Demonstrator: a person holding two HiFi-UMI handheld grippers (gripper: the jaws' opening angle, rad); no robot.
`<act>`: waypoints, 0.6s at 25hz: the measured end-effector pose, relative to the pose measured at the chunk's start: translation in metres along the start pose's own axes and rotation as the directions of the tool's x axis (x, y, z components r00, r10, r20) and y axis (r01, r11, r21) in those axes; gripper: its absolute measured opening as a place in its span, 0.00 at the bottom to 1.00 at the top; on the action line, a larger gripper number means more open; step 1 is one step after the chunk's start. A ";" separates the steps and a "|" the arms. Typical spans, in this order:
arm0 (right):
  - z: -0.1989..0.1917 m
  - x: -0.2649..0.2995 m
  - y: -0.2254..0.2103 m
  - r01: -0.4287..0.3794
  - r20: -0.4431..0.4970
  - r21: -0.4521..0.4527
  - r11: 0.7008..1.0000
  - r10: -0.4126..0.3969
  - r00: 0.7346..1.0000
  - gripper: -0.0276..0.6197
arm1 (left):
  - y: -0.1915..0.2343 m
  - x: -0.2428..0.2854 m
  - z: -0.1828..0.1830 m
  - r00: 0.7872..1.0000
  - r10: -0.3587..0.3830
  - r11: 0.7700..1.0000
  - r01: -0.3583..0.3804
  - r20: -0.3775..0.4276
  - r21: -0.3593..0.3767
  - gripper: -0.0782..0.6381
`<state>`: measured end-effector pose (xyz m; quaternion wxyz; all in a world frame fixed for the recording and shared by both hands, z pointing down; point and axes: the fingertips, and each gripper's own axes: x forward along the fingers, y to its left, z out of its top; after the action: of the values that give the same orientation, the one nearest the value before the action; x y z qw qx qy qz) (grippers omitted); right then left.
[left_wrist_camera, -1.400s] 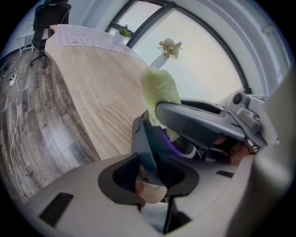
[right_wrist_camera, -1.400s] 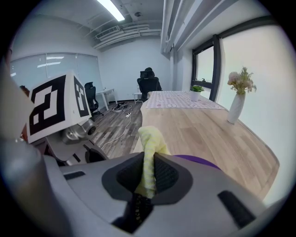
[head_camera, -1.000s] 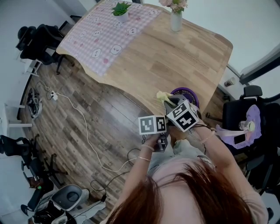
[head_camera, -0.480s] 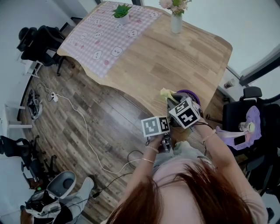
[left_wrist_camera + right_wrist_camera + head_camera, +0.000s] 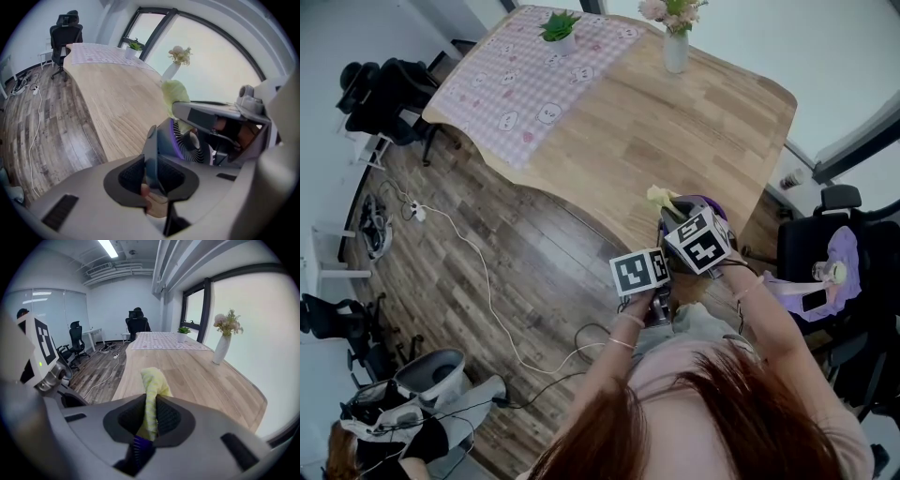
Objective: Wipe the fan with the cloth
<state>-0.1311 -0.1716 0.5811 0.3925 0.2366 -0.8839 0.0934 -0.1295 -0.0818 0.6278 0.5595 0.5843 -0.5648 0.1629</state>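
Note:
A small fan [image 5: 187, 143] with a purple rim and a grey grille stands at the near edge of the wooden table [image 5: 675, 122]; in the head view only its purple top [image 5: 705, 202] shows behind the marker cubes. My left gripper [image 5: 152, 173] has just been closing, and its pads now sit against a thin grey part of the fan's stand [image 5: 150, 150]. My right gripper [image 5: 151, 416] is shut on a yellow cloth [image 5: 153, 385], which sticks up just above the fan. That cloth [image 5: 659, 197] pokes out past the right cube.
On the table's far end lie a pink checked cloth [image 5: 534, 80], a potted plant [image 5: 560, 23] and a vase of flowers [image 5: 677, 42]. Office chairs [image 5: 380, 89] and a white cable [image 5: 483, 281] are on the wooden floor at left. A crouching person [image 5: 384, 422] is at bottom left.
Both grippers have shifted slightly right and toward the table, onto the fan. The cloth has moved with the right gripper. The person at bottom left has moved further left.

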 end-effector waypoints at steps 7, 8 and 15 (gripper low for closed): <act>-0.006 -0.003 -0.015 0.034 -0.007 0.022 0.999 -0.034 0.999 0.11 | 0.002 0.000 0.002 0.999 0.035 0.999 -0.035 0.030 -0.004 0.21; -0.007 -0.004 -0.018 0.041 -0.009 0.026 0.999 -0.040 0.999 0.11 | 0.002 0.000 0.002 0.999 0.038 0.999 -0.038 0.033 -0.006 0.21; -0.016 -0.009 -0.036 0.077 -0.015 0.051 0.996 -0.076 0.997 0.11 | 0.002 0.000 0.001 0.998 0.042 0.999 -0.041 0.039 -0.018 0.21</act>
<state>-0.0979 -0.1945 0.5845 0.3952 0.2798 -0.8689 0.1027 -0.1318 -0.0825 0.6288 0.5497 0.5706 -0.5893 0.1580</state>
